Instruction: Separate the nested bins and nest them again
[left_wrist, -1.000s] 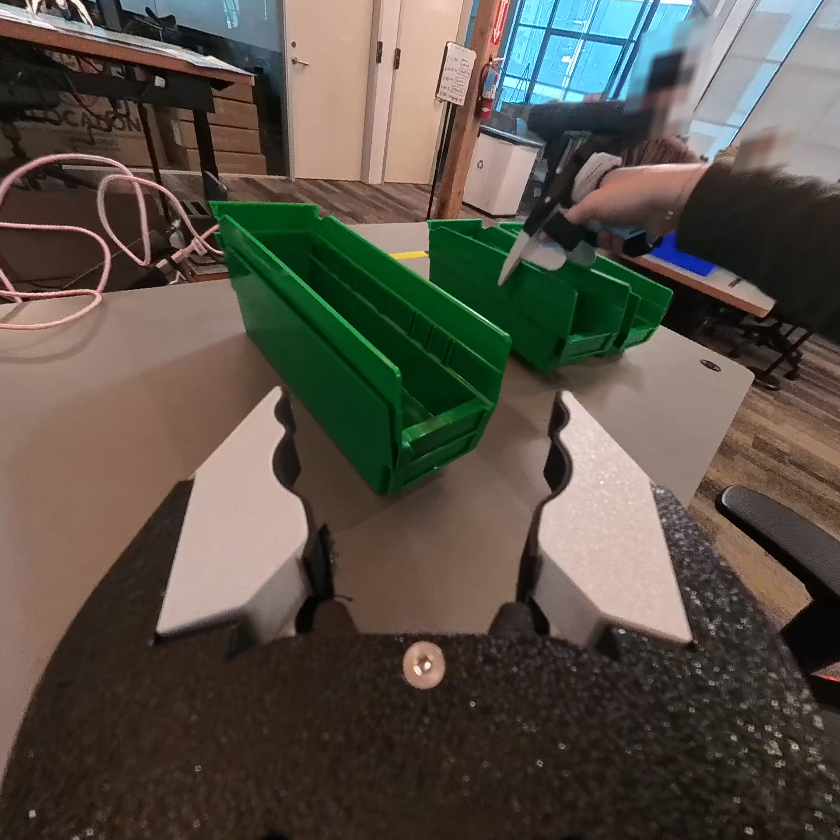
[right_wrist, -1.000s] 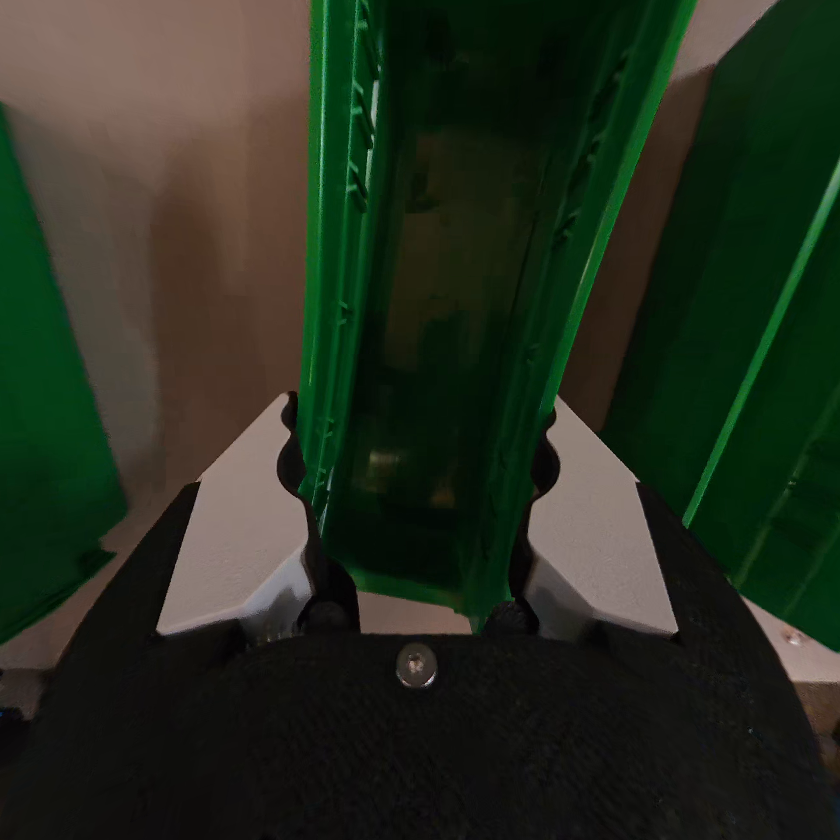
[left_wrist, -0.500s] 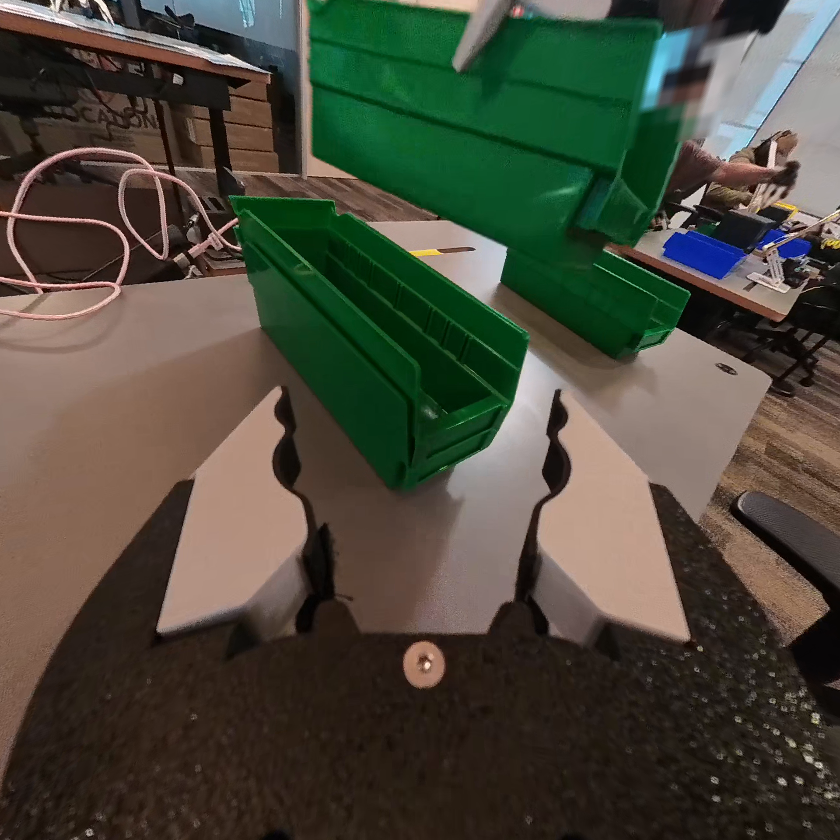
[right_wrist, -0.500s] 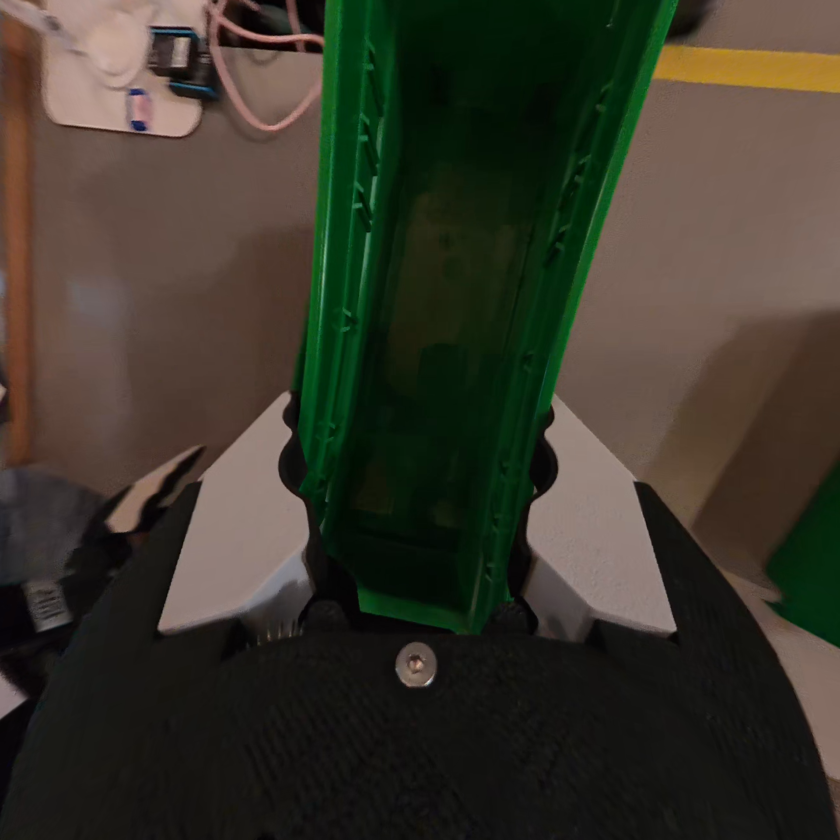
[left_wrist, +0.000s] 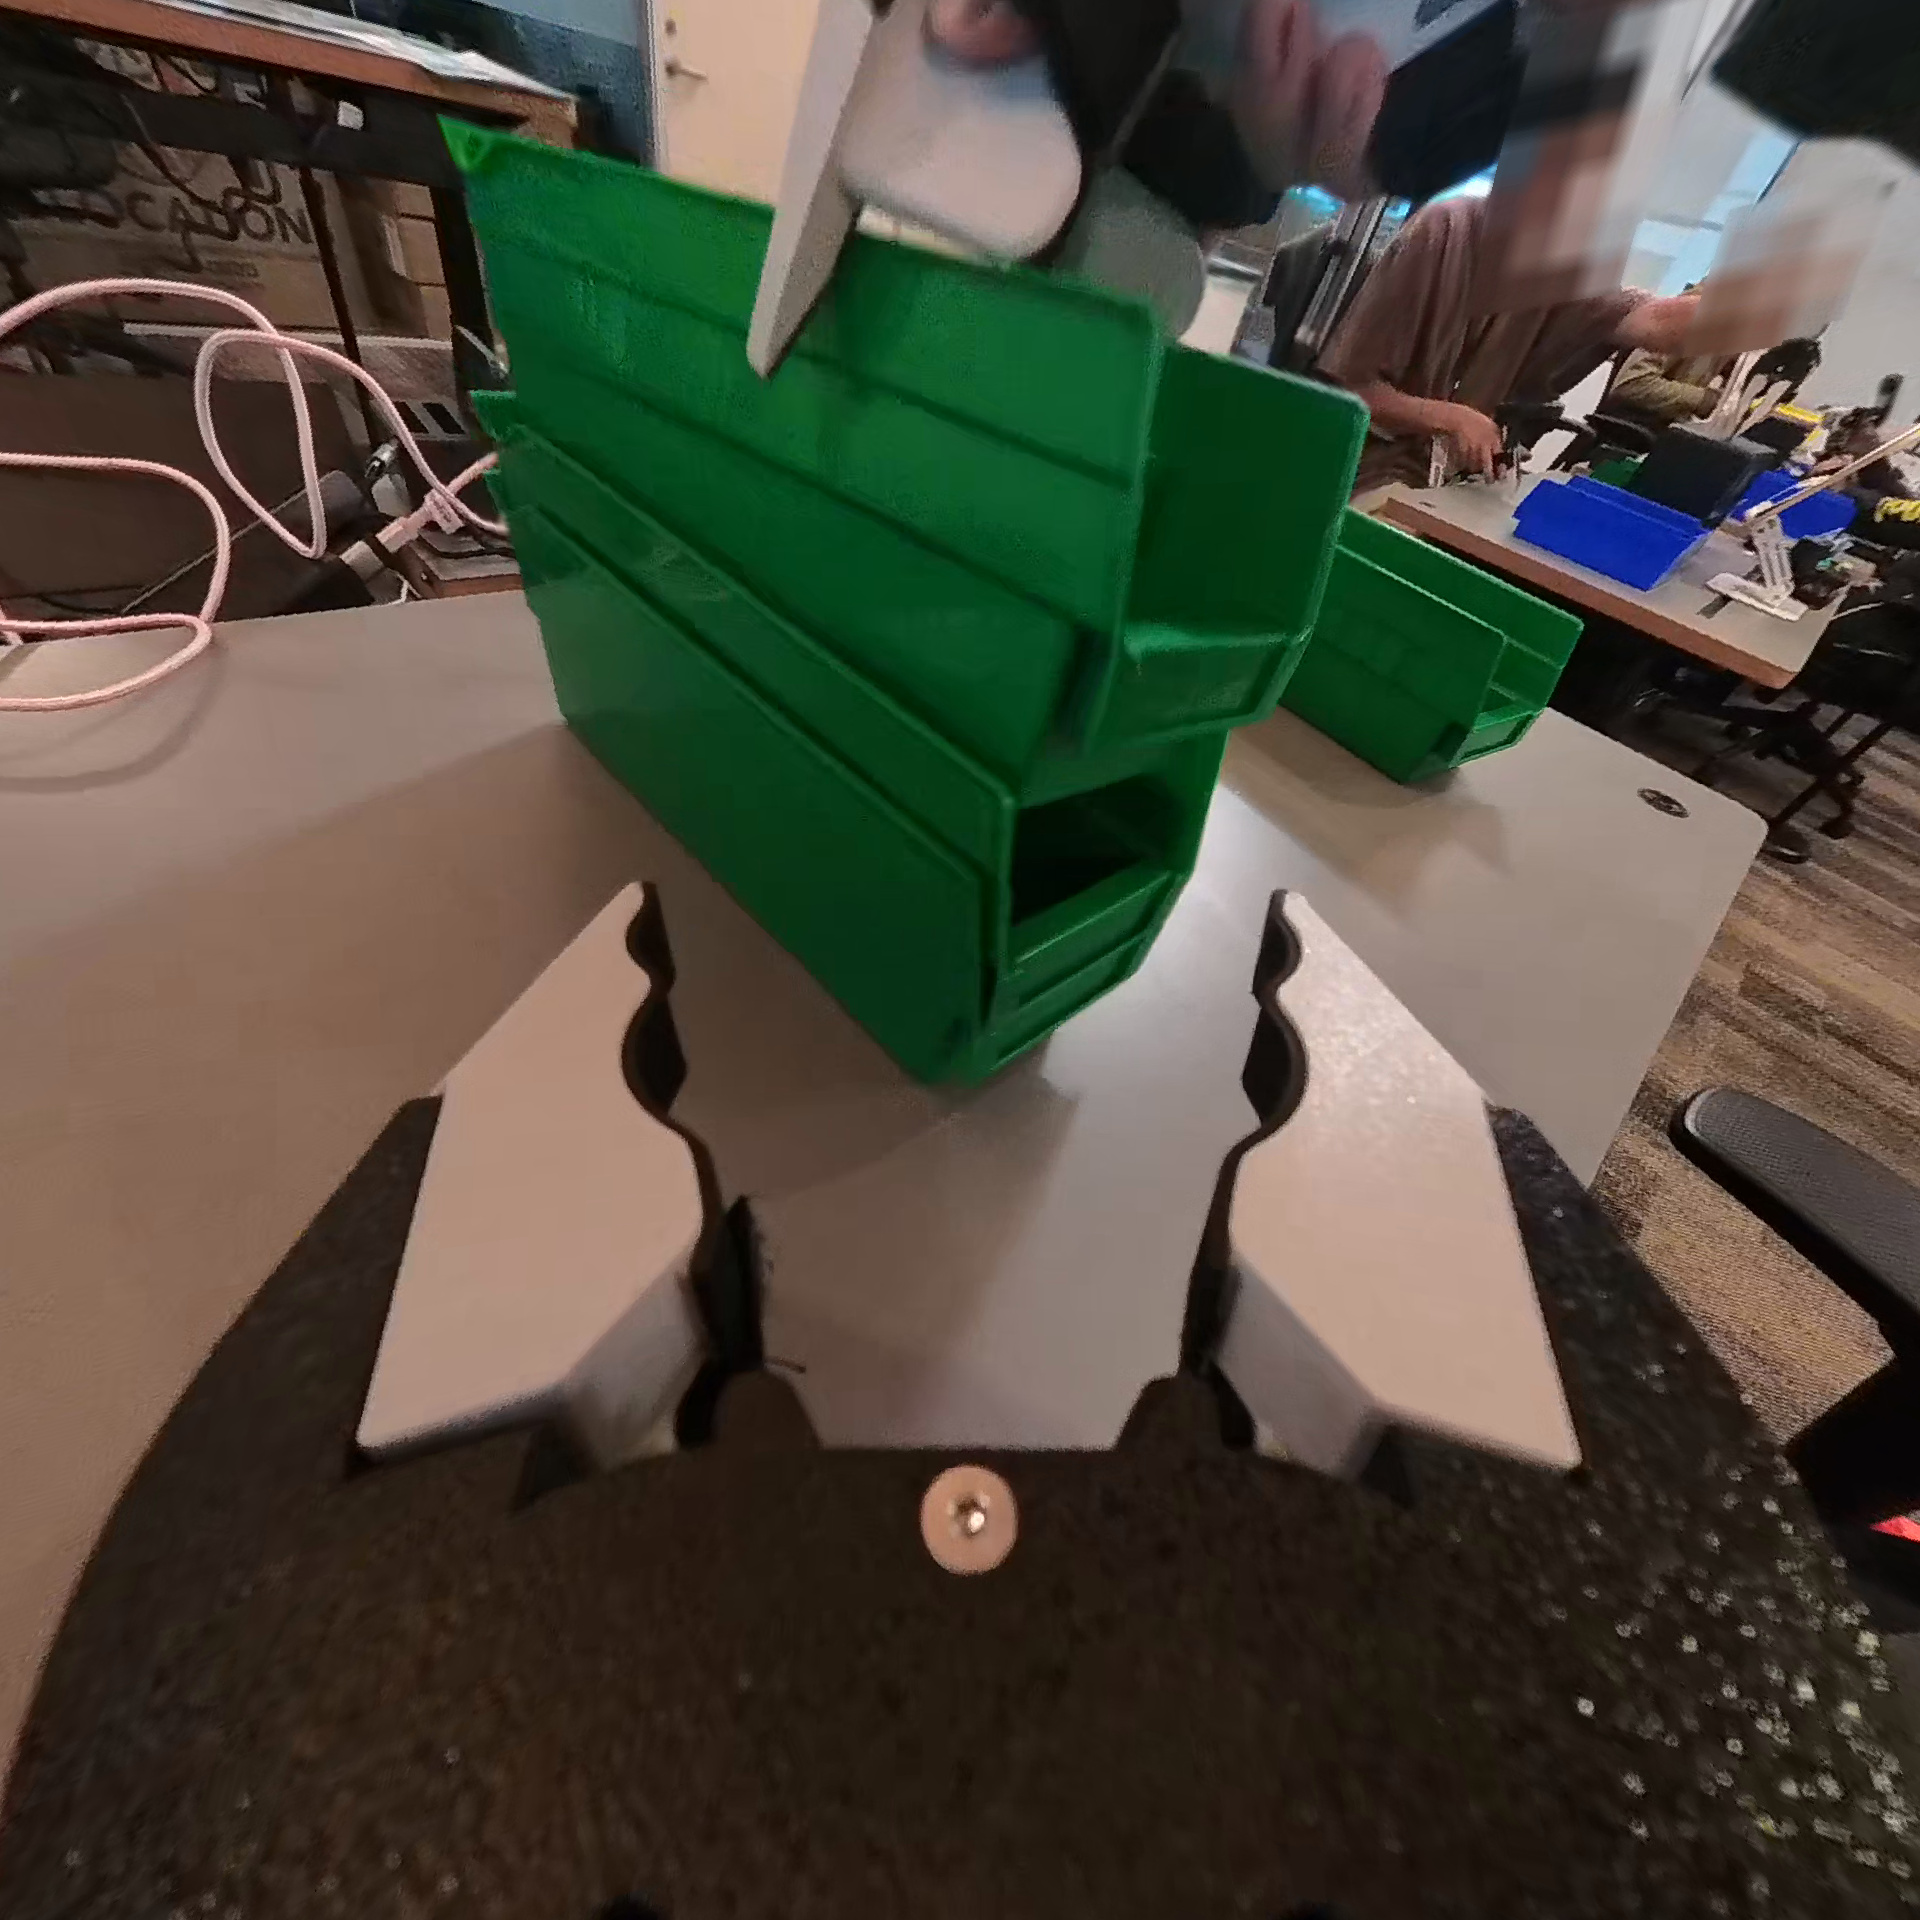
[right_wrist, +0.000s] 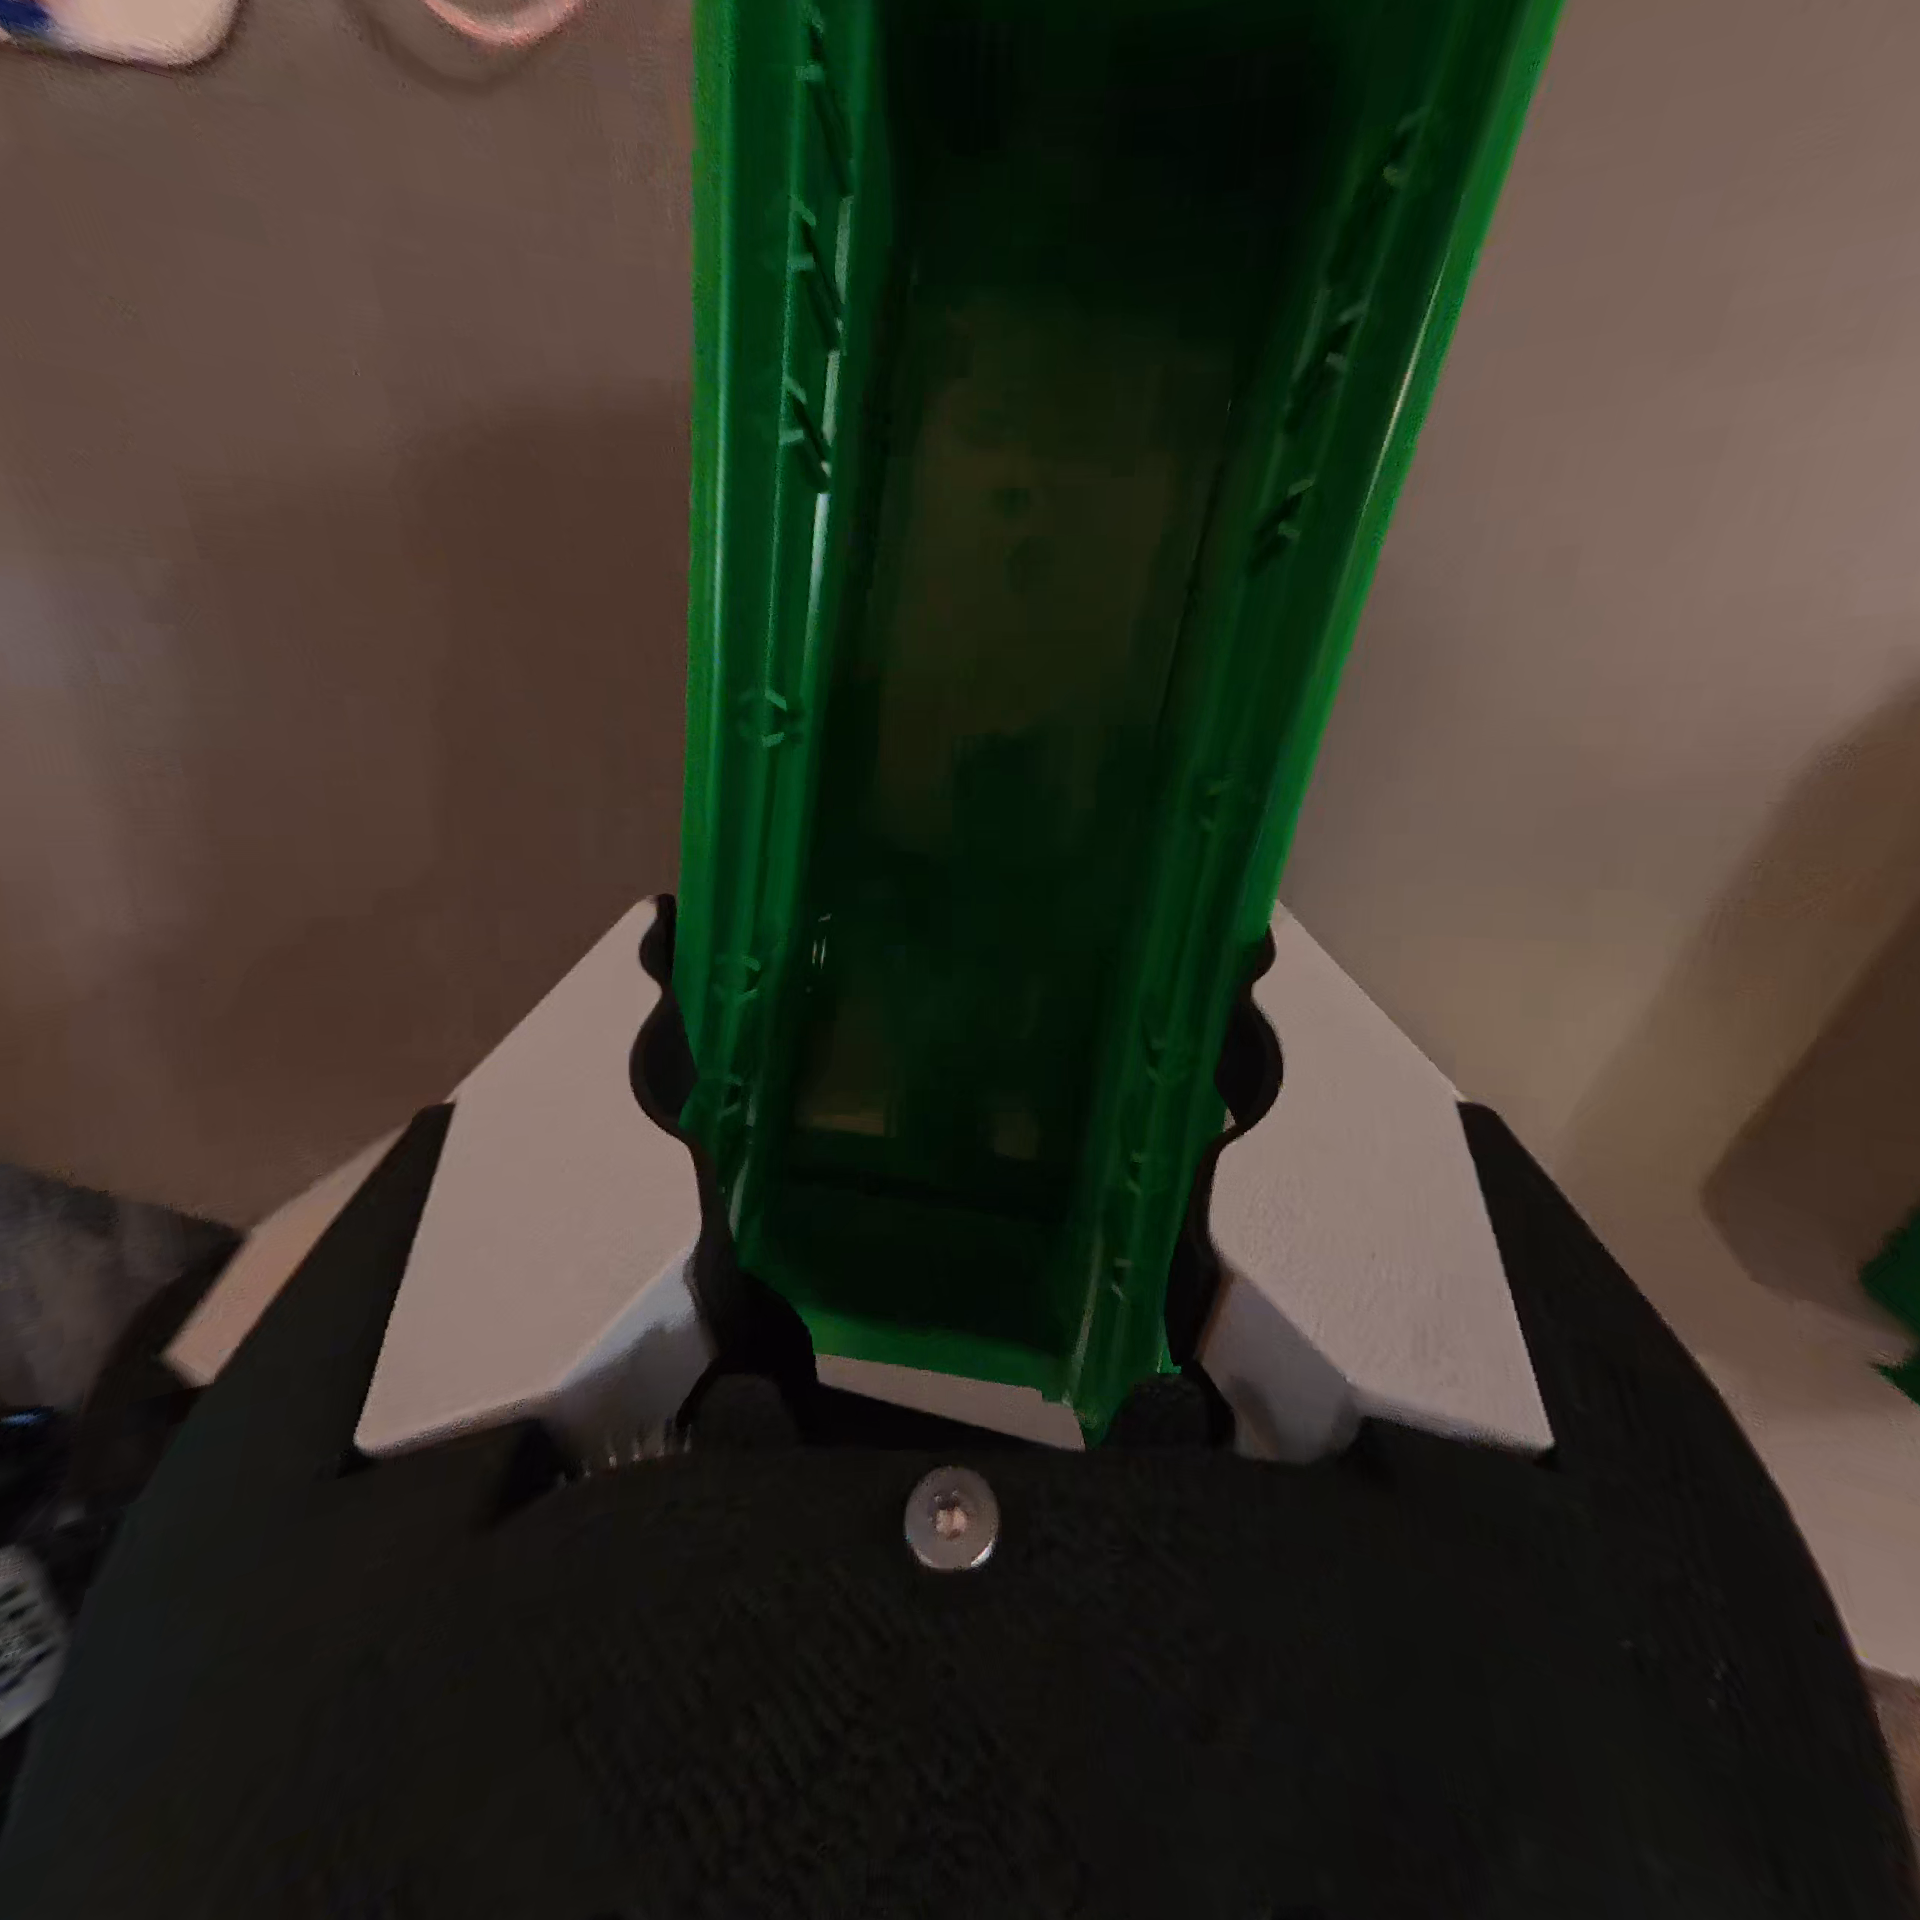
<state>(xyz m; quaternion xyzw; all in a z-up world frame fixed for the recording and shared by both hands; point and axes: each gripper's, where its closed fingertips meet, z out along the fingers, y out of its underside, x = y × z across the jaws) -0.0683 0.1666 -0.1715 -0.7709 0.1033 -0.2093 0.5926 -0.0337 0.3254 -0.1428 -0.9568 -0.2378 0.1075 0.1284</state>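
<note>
My right gripper (right_wrist: 956, 940) is shut on a long green bin (right_wrist: 1070, 623), one finger on each side wall. In the left wrist view the same held bin (left_wrist: 831, 468) hangs tilted, partly lowered into the green nested bins (left_wrist: 790, 821) on the grey table (left_wrist: 208, 883), with a right gripper finger (left_wrist: 805, 218) over its near wall. My left gripper (left_wrist: 961, 925) is open and empty, just in front of the stack's near end. Another green bin (left_wrist: 1434, 665) lies on the table behind to the right.
A pink cable (left_wrist: 208, 436) loops at the table's far left. The table's right edge and corner (left_wrist: 1704, 842) are close, with a black chair (left_wrist: 1808, 1174) beyond. People sit at a far desk with blue bins (left_wrist: 1600, 530).
The right gripper lifted its green bin off the far bin, carried it left and lowered it onto the nested bins. The left gripper stayed open and drew slightly closer.
</note>
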